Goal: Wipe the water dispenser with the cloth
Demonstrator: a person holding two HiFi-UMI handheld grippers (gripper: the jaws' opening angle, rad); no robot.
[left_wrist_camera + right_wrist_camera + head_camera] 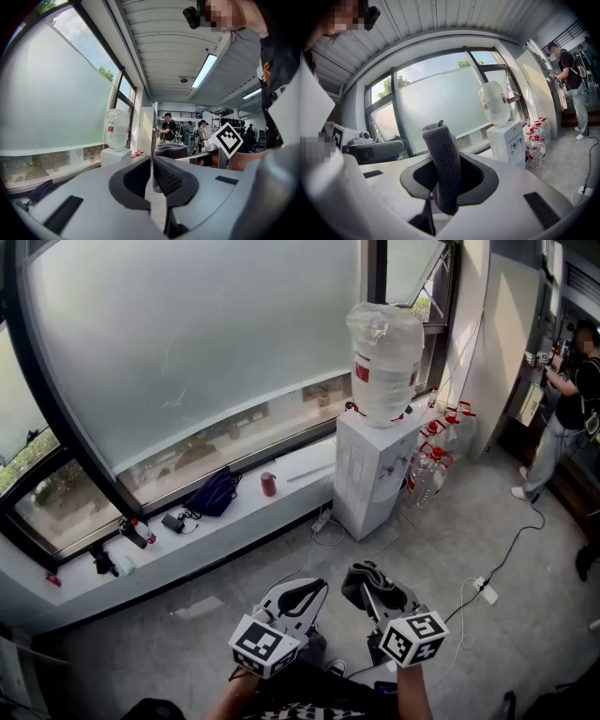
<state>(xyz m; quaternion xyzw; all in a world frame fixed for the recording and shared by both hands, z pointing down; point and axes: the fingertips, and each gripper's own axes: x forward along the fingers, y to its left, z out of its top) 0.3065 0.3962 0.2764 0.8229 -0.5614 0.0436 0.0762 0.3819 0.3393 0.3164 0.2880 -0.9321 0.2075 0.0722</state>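
cloth clamped in right gripper; water dispenser well apart

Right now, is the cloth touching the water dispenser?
Apart. Head view: the cloth sits clamped in the right claw, while the water dispenser stands by the window, with open floor between them.

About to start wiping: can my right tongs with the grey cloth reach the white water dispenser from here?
Probably not yet. The right tongs hold the grey cloth, but the white water dispenser stands across open floor; nothing blocks the way.
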